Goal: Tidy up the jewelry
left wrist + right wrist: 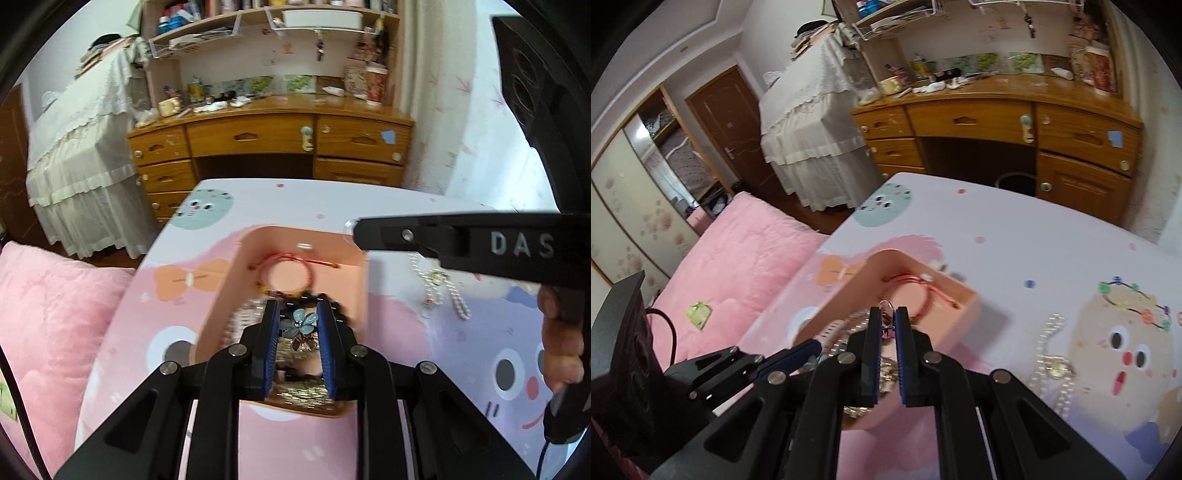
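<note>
A pink tray (255, 240) (967, 310) sits on the cartoon-print table and holds a red cord bracelet (290, 273) (919, 295), gold chains and dark beads. My left gripper (297, 321) hovers over the tray, its jaws partly open around a blue flower ornament (299, 323) that looks free between them. My right gripper (886, 321) is over the tray's near side, shut on a small silver ring (886, 307) with pink bits below it. It also crosses the left wrist view (461, 240). A pearl necklace (439, 284) (1052, 362) lies on the table right of the tray.
A wooden desk (269, 136) with drawers stands beyond the table's far edge. A pink quilt (738, 266) lies to the left. A white lace-covered piece of furniture (809, 122) is at the back left.
</note>
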Demonstrator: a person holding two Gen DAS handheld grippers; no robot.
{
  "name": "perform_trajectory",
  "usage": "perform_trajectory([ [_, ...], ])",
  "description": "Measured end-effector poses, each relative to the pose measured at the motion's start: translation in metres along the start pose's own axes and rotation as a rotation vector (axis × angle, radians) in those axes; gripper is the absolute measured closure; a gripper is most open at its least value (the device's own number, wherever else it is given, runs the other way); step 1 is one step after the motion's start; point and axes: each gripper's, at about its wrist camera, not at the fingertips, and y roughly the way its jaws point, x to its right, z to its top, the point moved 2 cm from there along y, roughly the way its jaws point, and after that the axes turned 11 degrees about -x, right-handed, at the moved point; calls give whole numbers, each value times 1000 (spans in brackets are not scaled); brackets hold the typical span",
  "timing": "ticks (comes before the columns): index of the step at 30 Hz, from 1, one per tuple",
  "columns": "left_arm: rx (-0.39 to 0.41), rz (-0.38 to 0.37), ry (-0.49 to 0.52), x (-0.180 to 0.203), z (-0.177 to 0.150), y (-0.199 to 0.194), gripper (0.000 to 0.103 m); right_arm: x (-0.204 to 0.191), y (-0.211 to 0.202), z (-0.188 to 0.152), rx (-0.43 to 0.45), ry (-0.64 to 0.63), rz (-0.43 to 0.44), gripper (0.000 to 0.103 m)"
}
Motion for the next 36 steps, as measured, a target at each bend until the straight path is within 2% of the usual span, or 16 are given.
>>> perform_trajectory([
  [2,-9,-17,-42,-7,1,1,83,-4,4,1,-7,-4,3,96],
  [4,-16,-23,-67,-12,0,1,74,-3,10,1,-21,8,2,95],
  [6,-10,-30,-63,-11,0,0,61,2,14,0,-44,34,-1,88],
  [8,-3,-26,-54,-10,-1,-2,56,8,12,-2,-45,61,-22,74],
  [12,-17,-39,-57,-4,-2,-1,53,19,2,-7,-23,90,-43,68],
  [14,-30,-60,-58,-1,-3,-1,53,26,0,-11,-30,101,-70,58],
  [18,-67,-90,-69,8,-8,-3,53,41,-2,-23,-73,102,-181,48],
  [20,-96,-131,-83,14,-13,-6,53,51,-4,-31,-96,96,-243,41],
  [23,-127,-180,-74,25,-19,-6,53,62,-7,-41,-128,63,-333,37],
  [26,-142,-204,-18,45,-24,-4,53,75,-7,-53,-172,22,-421,36],
  [30,-134,-187,67,72,-25,5,53,92,-9,-65,-184,17,-442,36],
  [36,-125,-162,129,105,-22,29,53,116,-8,-76,-132,20,-390,36],
])
